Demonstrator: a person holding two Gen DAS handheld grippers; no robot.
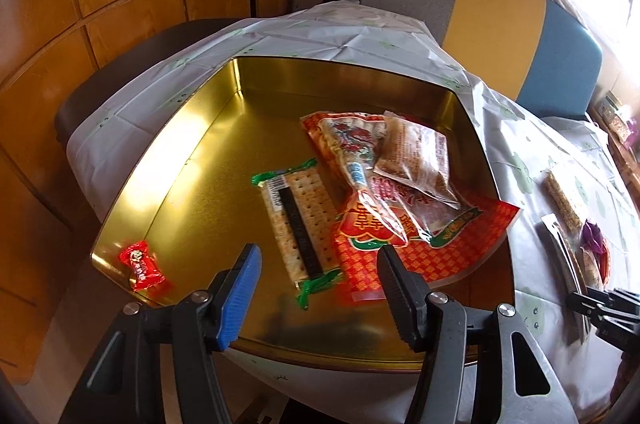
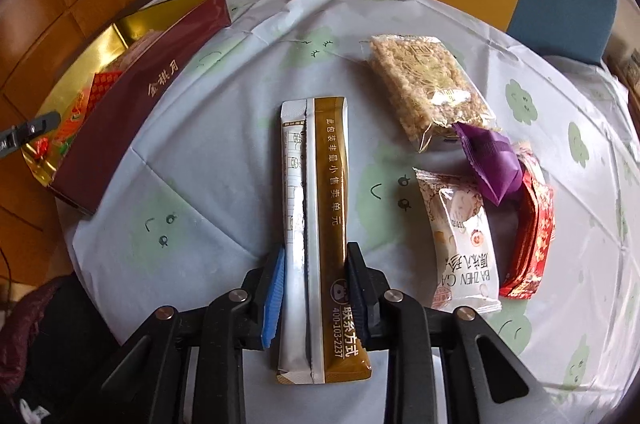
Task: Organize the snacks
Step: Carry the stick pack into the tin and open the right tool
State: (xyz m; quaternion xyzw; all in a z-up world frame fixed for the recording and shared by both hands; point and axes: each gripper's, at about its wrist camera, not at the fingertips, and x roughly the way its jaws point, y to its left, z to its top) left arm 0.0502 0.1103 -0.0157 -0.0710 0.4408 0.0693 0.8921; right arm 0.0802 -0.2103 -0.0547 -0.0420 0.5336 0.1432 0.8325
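Gold-and-silver foil sachet (image 2: 316, 224), light, slick and limp, pinched across its lower width by the right gripper (image 2: 316, 288); safest held there.

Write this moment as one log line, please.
left tongs: open over gold tin | right tongs: gripping stick sachet | three snacks still on table
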